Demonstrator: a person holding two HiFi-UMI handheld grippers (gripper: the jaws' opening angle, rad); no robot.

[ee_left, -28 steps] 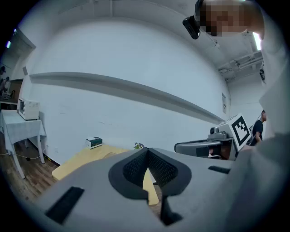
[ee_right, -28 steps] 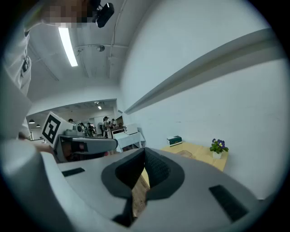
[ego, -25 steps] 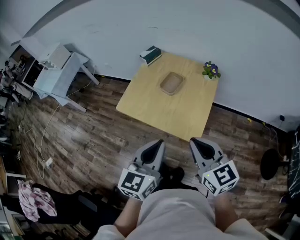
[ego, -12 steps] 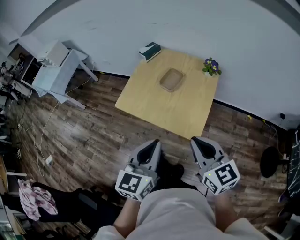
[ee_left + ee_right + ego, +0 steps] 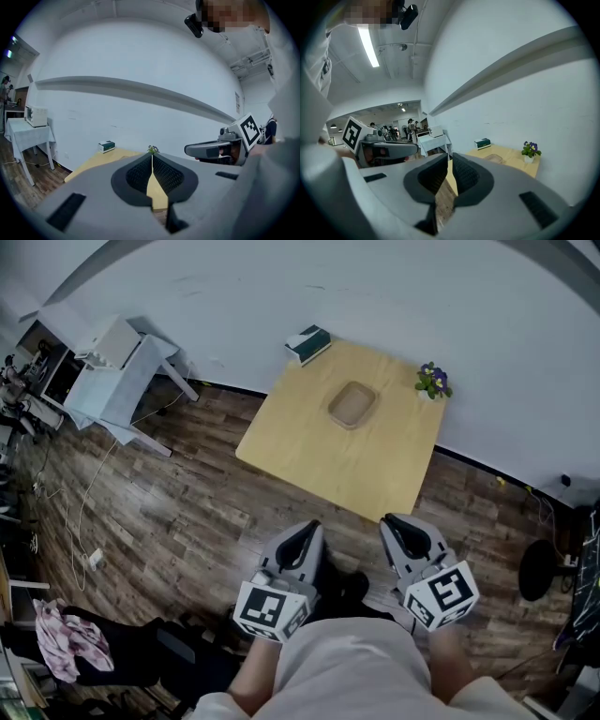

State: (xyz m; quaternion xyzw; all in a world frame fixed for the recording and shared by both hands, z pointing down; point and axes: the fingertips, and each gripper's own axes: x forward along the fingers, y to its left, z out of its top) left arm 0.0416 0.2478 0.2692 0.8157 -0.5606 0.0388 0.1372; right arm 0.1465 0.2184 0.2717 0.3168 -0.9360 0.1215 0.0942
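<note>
Held low against the body, side by side: left tongs [image 5: 306,532] and right tongs [image 5: 396,523], each pinched to a slit with nothing between the pads, as both gripper views show. Well apart from the square pale wooden desk [image 5: 309,451] ahead. On its far half, near the white wall, a shallow tan rectangular tray [image 5: 352,404] — between a green-and-white box [image 5: 307,343] at the left corner and a small purple-flowered pot plant [image 5: 432,381] at the right corner.

For any reach toward the desk, probably best to carry both tongs level and part them only once close. Near desk edge bare (one corner pointing left). Open dark plank floor [image 5: 169,512] ahead and to the left. White-draped side table [image 5: 112,390] and loose cable [image 5: 80,521] far left, black round stand [image 5: 536,570] at right.
</note>
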